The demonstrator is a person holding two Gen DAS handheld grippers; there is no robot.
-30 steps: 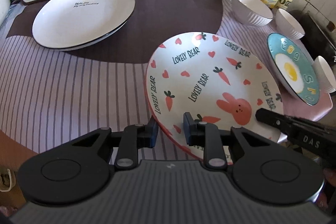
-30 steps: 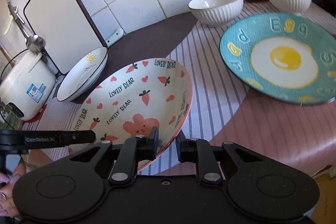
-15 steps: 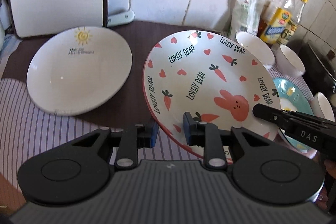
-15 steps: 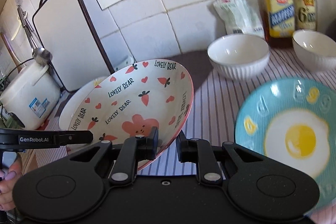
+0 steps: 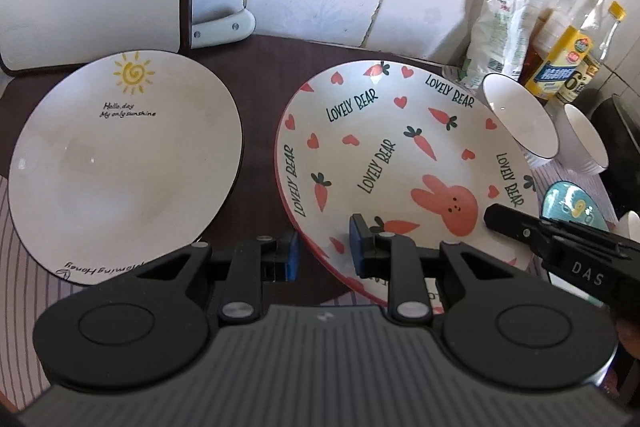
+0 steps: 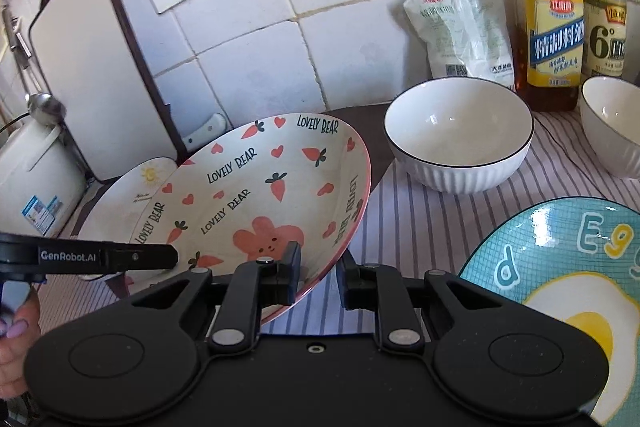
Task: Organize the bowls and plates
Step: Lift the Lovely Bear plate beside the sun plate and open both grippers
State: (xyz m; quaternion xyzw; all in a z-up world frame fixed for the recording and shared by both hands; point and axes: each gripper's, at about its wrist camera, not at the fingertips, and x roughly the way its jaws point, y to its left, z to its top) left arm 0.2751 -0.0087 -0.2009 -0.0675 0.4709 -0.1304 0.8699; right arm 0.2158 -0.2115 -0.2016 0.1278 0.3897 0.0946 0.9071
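Note:
Both grippers hold the cream "Lovely Bear" plate [image 5: 400, 163] with its rabbit and carrots off the table. My left gripper [image 5: 325, 251] is shut on its near left rim. My right gripper [image 6: 320, 275] is shut on its near right rim, and the plate [image 6: 256, 203] tilts up to the left in that view. Just left of it a white sun plate [image 5: 120, 155] lies on the dark mat. A blue egg plate [image 6: 560, 267] lies at the right. Two white ribbed bowls [image 6: 460, 135] [image 6: 612, 123] stand behind it.
A white cutting board [image 6: 92, 67] leans on the tiled wall behind the sun plate, with a rice cooker [image 6: 36, 183] to its left. Bottles [image 6: 552, 27] and a white bag [image 6: 464, 27] stand against the wall behind the bowls. A hand [image 6: 12, 347] shows at the lower left.
Both grippers have carried the Lovely Bear plate away from the egg plate toward the back wall. It now hangs right beside the sun plate. The grips look unchanged.

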